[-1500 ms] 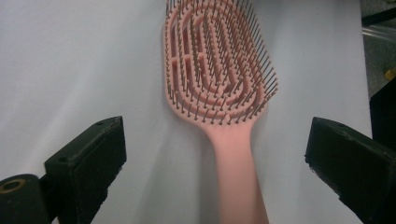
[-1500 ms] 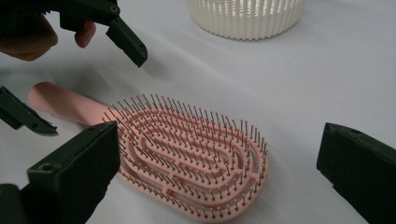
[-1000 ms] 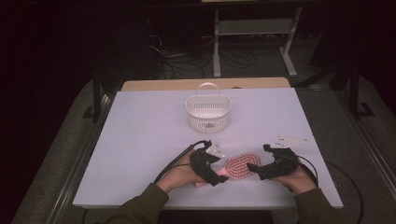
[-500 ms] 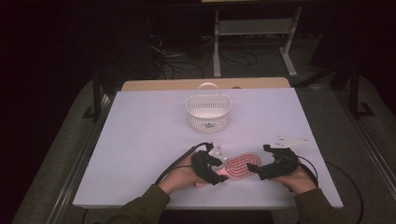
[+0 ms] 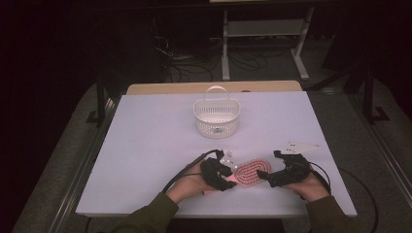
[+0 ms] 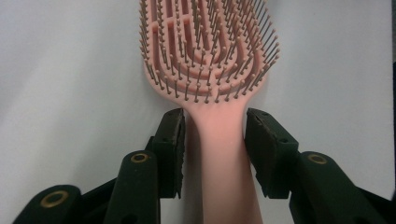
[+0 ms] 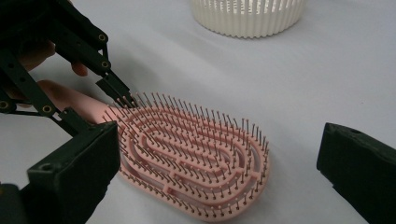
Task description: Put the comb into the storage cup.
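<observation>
Left tool point(image 6: 214, 135), jaws just closing, flanks the brush point(image 5: 250, 171) handle with slight gaps; right tool point(image 7: 219, 186) wide open at brush's 3 o'clock.

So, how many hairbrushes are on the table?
1. The pink hairbrush lies bristles up near the front edge of the table, between the left gripper and the right gripper. The white basket behind may hide something inside.

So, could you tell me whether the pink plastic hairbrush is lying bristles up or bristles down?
Bristles up: the pink plastic hairbrush lies flat on the white table, its bristle tips pointing upward.
</observation>
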Available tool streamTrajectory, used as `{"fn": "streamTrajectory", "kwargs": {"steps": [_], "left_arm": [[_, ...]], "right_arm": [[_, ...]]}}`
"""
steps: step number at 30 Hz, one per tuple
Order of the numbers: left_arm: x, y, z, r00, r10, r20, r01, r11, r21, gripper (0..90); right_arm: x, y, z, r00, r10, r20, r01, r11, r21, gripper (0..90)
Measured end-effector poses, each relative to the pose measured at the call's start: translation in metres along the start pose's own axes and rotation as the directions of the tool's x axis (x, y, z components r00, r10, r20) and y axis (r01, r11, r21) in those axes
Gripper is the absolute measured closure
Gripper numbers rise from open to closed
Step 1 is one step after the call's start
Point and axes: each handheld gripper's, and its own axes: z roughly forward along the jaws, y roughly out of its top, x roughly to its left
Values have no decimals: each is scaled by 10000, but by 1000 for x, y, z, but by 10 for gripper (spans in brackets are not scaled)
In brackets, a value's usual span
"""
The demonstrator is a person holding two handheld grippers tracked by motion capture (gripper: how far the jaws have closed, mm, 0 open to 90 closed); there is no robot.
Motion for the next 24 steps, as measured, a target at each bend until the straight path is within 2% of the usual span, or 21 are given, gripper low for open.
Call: {"fn": "streamTrajectory", "kwargs": {"steps": [10, 13, 24], "left_arm": [[-1, 2, 1, 9998, -112, -166, 114, 9998, 135, 619], [-1, 2, 1, 9997, -129, -224, 132, 9998, 141, 654], [1, 3, 1, 9996, -201, -210, 205, 9996, 199, 700]], "right_arm": [[0, 0, 0, 10000, -3, 4, 3, 10000, 0, 0], [0, 0, 0, 10000, -6, 5, 6, 10000, 10, 0], [0, 0, 0, 10000, -28, 7, 28, 10000, 24, 0]]}}
